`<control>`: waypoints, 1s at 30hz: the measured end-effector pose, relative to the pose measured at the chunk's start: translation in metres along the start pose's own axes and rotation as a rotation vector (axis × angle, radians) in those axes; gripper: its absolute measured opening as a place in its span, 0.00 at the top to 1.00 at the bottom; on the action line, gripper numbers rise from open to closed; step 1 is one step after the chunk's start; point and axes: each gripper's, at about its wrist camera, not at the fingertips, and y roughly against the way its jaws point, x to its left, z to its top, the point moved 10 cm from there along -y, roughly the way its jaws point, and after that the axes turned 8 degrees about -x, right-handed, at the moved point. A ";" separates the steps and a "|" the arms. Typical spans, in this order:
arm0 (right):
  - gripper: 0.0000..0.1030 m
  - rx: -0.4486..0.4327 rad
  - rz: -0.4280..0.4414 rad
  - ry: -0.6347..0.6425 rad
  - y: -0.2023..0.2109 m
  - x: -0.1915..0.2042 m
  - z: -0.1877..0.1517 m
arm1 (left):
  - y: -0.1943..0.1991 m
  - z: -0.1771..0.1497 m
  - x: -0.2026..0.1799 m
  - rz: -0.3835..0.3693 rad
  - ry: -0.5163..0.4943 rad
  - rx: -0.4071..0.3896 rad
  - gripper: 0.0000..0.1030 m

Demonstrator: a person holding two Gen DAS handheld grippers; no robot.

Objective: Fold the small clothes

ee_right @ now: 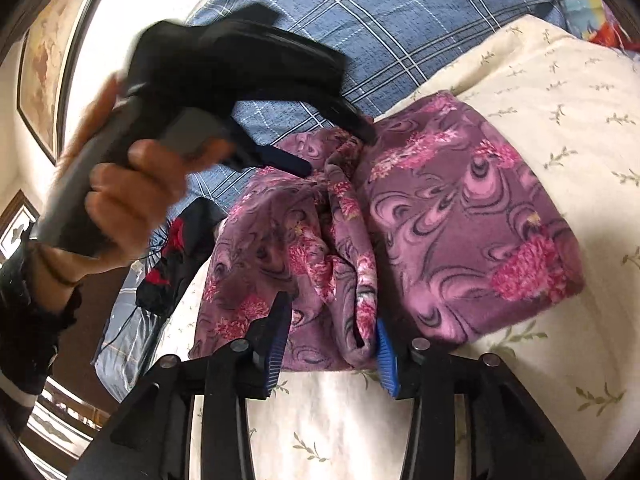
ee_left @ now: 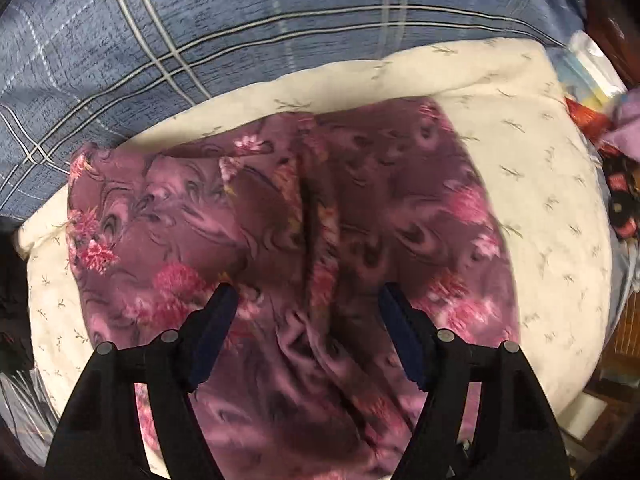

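My right claw (ee_right: 332,350) gapes wide at the near hem of the purple floral fleece garment (ee_right: 440,216), soft, light, floppy. It's on a cream sprigged cushion (ee_right: 560,128). Left claw (ee_right: 340,148) spread too, above far edge; grip hems w/ both.

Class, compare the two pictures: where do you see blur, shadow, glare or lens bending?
Left wrist view: the purple cloth is smeared by motion, shadowed along its centre fold; the plaid blanket lines bow. Right wrist view: the hand and left tongs are blurred; the wall glares white; the cloth is sharp.
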 end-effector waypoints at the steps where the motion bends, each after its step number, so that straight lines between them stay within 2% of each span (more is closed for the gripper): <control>1: 0.60 -0.003 0.001 0.011 -0.001 0.001 0.001 | 0.000 0.000 0.002 -0.022 0.028 -0.013 0.36; 2: 0.63 -0.002 0.001 0.025 -0.002 0.002 0.001 | 0.002 0.001 0.005 -0.035 0.050 -0.039 0.54; 3: 0.73 0.001 -0.001 0.043 -0.004 0.003 0.000 | 0.005 0.001 0.007 -0.042 0.056 -0.058 0.83; 4: 0.82 0.001 -0.010 0.063 -0.007 0.003 0.000 | 0.008 -0.001 0.009 -0.068 0.064 -0.068 0.94; 5: 0.91 0.004 -0.017 0.078 -0.009 0.003 0.000 | 0.012 -0.003 0.011 -0.091 0.083 -0.075 0.93; 9: 0.92 -0.050 0.049 0.028 0.000 0.009 0.011 | 0.044 -0.005 0.005 -0.154 0.120 -0.170 0.94; 12: 0.92 -0.141 0.088 -0.043 0.026 0.007 0.033 | 0.071 0.005 -0.026 -0.232 0.112 -0.236 0.93; 14: 0.92 -0.202 0.075 -0.075 0.042 -0.003 0.049 | 0.073 0.015 -0.047 -0.242 0.084 -0.254 0.93; 16: 0.92 -0.232 0.026 -0.097 0.051 -0.024 0.060 | 0.059 0.020 -0.066 -0.244 0.069 -0.236 0.92; 17: 0.92 -0.229 0.000 -0.105 0.051 -0.034 0.060 | 0.044 0.019 -0.074 -0.245 0.074 -0.202 0.92; 19: 0.91 -0.159 -0.042 -0.136 0.040 -0.056 0.050 | 0.020 0.015 -0.078 -0.263 0.091 -0.135 0.92; 20: 0.90 -0.117 -0.072 -0.151 0.035 -0.067 0.042 | 0.015 0.014 -0.074 -0.281 0.109 -0.127 0.91; 22: 0.88 -0.050 -0.086 -0.146 0.031 -0.076 0.031 | 0.025 0.011 -0.064 -0.368 0.149 -0.141 0.87; 24: 0.81 -0.066 -0.092 -0.115 0.044 -0.073 0.040 | 0.051 0.010 -0.049 -0.481 0.192 -0.174 0.76; 25: 0.79 -0.088 -0.098 -0.097 0.050 -0.072 0.050 | 0.069 0.011 -0.034 -0.522 0.219 -0.226 0.68; 26: 0.73 -0.118 -0.101 -0.084 0.056 -0.070 0.061 | 0.084 0.013 -0.015 -0.533 0.247 -0.284 0.43; 27: 0.65 -0.151 -0.097 -0.078 0.060 -0.069 0.078 | 0.097 0.013 0.009 -0.510 0.280 -0.348 0.17; 29: 0.61 -0.152 -0.077 -0.079 0.054 -0.065 0.102 | 0.105 0.011 0.049 -0.434 0.317 -0.416 0.15; 30: 0.60 -0.134 -0.063 -0.076 0.044 -0.061 0.112 | 0.101 0.008 0.061 -0.410 0.326 -0.408 0.15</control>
